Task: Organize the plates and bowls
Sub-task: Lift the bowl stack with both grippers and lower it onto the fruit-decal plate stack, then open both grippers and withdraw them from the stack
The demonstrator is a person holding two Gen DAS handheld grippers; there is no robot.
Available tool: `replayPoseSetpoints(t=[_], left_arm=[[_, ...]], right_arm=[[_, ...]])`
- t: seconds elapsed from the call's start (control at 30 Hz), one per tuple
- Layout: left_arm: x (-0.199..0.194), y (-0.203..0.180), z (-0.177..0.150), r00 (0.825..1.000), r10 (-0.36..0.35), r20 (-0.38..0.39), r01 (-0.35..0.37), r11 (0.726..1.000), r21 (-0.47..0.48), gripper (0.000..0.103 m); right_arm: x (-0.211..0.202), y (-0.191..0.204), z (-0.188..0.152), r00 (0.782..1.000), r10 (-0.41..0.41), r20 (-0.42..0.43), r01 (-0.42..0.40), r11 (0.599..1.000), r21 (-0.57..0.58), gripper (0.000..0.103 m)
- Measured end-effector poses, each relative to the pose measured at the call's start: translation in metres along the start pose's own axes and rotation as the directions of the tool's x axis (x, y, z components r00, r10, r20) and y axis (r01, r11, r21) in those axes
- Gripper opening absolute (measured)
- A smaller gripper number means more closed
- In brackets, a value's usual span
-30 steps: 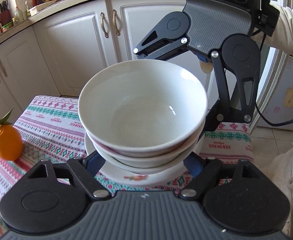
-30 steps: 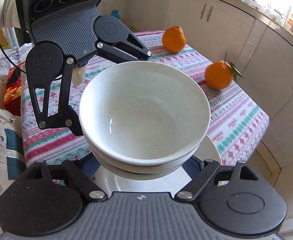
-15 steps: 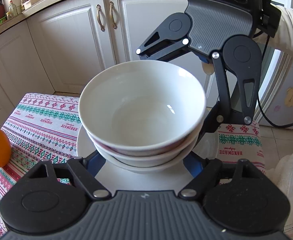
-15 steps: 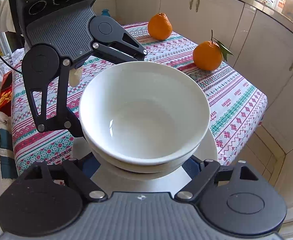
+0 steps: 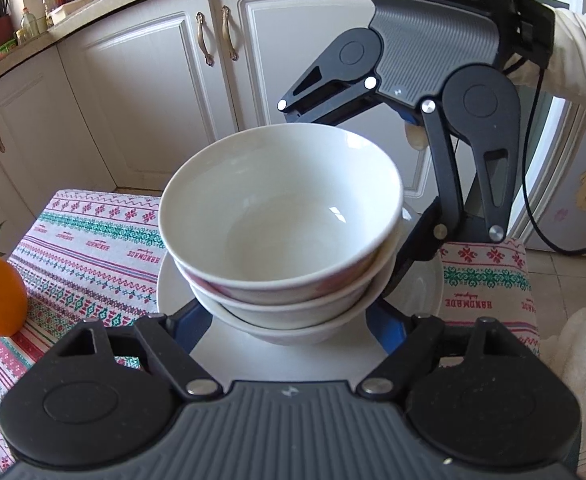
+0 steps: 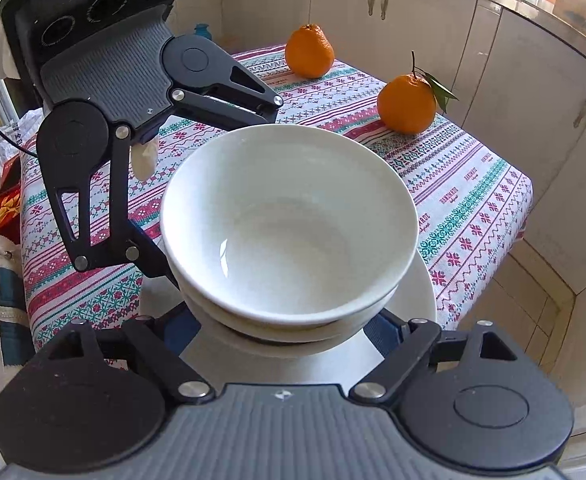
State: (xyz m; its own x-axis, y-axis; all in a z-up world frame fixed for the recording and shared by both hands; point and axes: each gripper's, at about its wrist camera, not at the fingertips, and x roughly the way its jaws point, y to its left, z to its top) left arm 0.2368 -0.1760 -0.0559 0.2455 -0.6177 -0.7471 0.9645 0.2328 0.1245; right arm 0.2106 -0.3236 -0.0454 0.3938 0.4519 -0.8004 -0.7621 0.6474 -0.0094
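Three nested glossy white ceramic bowls [image 5: 281,216] on a round white plate [image 5: 181,292] are flanked from opposite sides by both wide-spread black tongs, left gripper [image 5: 289,320] and right gripper [image 6: 281,320], above a woven patterned tablecloth [image 6: 465,192].

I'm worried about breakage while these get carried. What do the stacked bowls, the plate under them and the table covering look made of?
Stacked bowls: likely glazed ceramic, white and glossy with sharp highlights. Plate: seemingly the same glazed white ceramic. Tablecloth: woven fabric, matte, with patterned stripes and draped edges.
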Motion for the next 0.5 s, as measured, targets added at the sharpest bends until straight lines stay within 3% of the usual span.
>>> replayPoseSetpoints(t=[0.07, 0.2, 0.3, 0.4, 0.5], left_arm=[[-0.005, -0.004, -0.001, 1.0, 0.02, 0.013, -0.02, 1.0, -0.002, 0.086], [-0.026, -0.012, -0.008, 0.992, 0.097, 0.081, -0.094, 0.995, -0.041, 0.098], [-0.049, -0.027, -0.017, 0.965, 0.218, 0.146, -0.202, 0.972, -0.119, 0.102], [-0.067, -0.042, -0.02, 0.925, 0.356, 0.13, -0.317, 0.915, -0.249, 0.102], [-0.086, -0.052, -0.02, 0.88, 0.464, 0.102, -0.386, 0.823, -0.418, 0.102]], right_arm=[[-0.003, 0.001, -0.001, 1.0, -0.006, 0.013, 0.005, 1.0, 0.018, 0.099], [-0.017, 0.013, -0.005, 0.997, -0.062, 0.041, 0.06, 0.997, 0.055, 0.103], [-0.028, 0.03, -0.008, 0.985, -0.172, 0.029, 0.168, 0.98, 0.106, 0.103], [-0.039, 0.052, -0.012, 0.95, -0.313, 0.011, 0.305, 0.932, 0.196, 0.103], [-0.049, 0.07, -0.01, 0.882, -0.47, -0.036, 0.451, 0.82, 0.352, 0.103]])
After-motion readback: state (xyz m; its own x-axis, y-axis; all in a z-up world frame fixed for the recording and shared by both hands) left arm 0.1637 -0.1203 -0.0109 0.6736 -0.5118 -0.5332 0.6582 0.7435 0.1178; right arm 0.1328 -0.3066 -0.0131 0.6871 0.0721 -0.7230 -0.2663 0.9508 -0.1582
